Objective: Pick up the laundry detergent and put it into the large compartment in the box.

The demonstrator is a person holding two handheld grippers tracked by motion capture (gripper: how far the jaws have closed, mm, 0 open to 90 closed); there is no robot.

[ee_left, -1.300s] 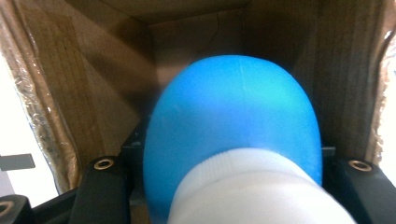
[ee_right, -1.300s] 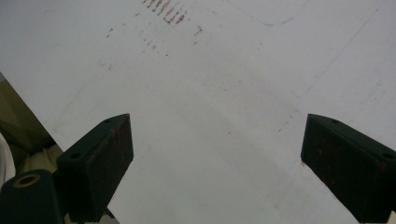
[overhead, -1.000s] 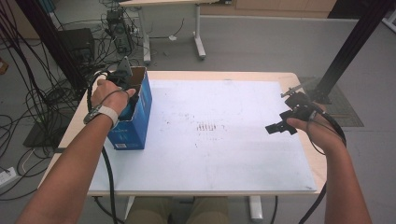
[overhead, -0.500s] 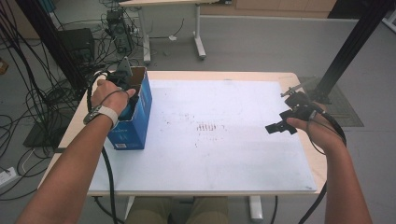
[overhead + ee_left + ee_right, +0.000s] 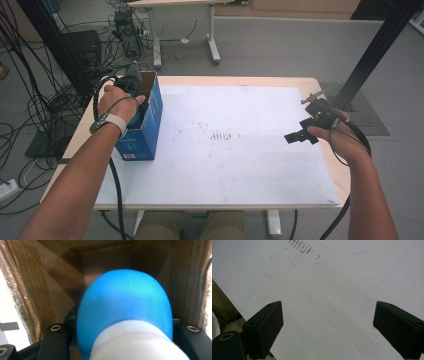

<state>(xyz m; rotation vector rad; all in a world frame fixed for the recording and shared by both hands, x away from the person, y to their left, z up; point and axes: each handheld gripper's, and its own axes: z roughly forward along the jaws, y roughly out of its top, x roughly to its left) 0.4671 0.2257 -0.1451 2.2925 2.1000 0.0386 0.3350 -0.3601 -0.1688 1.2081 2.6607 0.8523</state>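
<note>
An open blue cardboard box [image 5: 146, 134] stands at the left edge of the white sheet [image 5: 240, 170]. My left gripper [image 5: 136, 90] reaches down into the box from above. In the left gripper view its jaws [image 5: 122, 326] press on both sides of a rounded blue object [image 5: 125, 297] with a white ribbed end [image 5: 135, 340], inside the box's brown walls [image 5: 105, 262]. My right gripper [image 5: 300, 133] hovers over the right part of the sheet. Its jaws [image 5: 328, 312] stand wide apart with nothing between them.
The sheet covers most of a pale wooden table [image 5: 320, 87] and carries faint brown marks [image 5: 222, 136] near its middle. Cables [image 5: 30, 115] and equipment lie on the floor to the left. A black post [image 5: 375, 50] rises at the back right.
</note>
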